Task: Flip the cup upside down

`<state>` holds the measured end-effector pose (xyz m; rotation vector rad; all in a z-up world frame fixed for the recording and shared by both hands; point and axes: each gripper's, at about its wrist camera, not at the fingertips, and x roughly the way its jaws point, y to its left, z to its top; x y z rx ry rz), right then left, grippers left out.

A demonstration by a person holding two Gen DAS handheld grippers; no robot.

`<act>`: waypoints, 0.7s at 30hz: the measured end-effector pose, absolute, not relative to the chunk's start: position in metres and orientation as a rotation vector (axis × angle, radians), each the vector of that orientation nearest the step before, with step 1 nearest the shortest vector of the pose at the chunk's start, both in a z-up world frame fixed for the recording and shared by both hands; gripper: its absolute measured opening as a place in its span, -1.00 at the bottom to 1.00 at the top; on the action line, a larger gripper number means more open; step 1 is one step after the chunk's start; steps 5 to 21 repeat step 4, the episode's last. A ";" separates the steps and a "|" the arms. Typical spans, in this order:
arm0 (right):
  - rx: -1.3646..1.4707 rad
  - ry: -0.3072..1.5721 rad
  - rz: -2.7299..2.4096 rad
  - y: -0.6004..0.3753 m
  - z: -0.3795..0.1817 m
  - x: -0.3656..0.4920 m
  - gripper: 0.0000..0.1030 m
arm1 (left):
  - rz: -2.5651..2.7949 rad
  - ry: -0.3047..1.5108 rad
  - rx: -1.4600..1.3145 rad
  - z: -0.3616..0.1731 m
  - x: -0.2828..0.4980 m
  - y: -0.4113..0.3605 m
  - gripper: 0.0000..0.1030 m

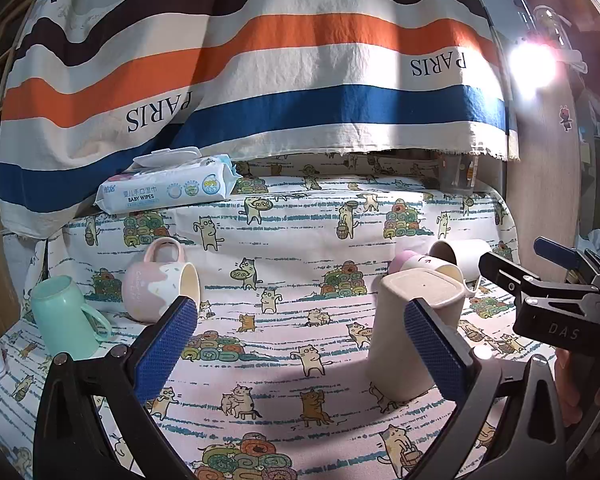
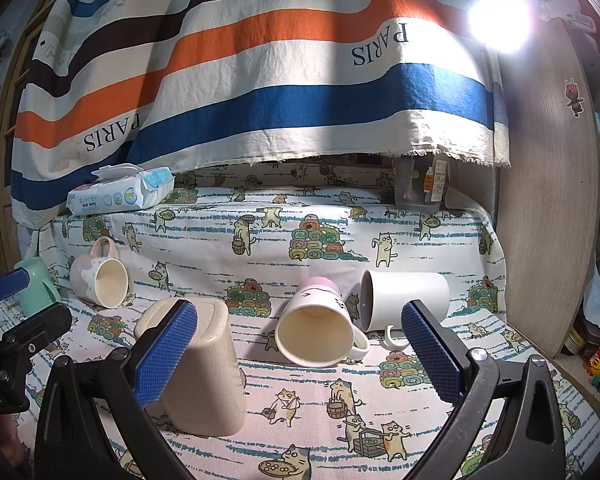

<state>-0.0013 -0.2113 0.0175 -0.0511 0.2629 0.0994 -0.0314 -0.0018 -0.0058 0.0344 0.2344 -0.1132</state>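
A beige cup (image 1: 414,328) stands upside down on the cat-print cloth, also in the right wrist view (image 2: 198,364). My left gripper (image 1: 300,344) is open and empty, its right finger just in front of that cup. My right gripper (image 2: 300,356) is open and empty, the beige cup behind its left finger. A pink-topped mug (image 2: 320,326) and a white mug (image 2: 404,298) lie on their sides ahead of it. A pink-and-white mug (image 1: 160,284) lies on its side at left. A mint cup (image 1: 64,316) stands upside down at far left.
A pack of baby wipes (image 1: 168,188) lies at the back left. A striped cloth (image 1: 260,80) hangs behind. A clear container (image 2: 420,184) stands at the back right beside a wooden panel (image 2: 548,200). A bright lamp (image 2: 500,20) glares at top right.
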 end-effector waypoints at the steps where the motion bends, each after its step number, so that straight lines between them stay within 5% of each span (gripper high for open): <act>1: -0.051 0.263 0.099 -0.211 0.017 -0.001 0.99 | -0.113 0.235 0.034 -0.006 -0.031 -0.002 0.99; 21: -0.052 0.263 0.099 -0.211 0.018 -0.001 0.99 | -0.113 0.235 0.034 -0.006 -0.031 -0.002 0.99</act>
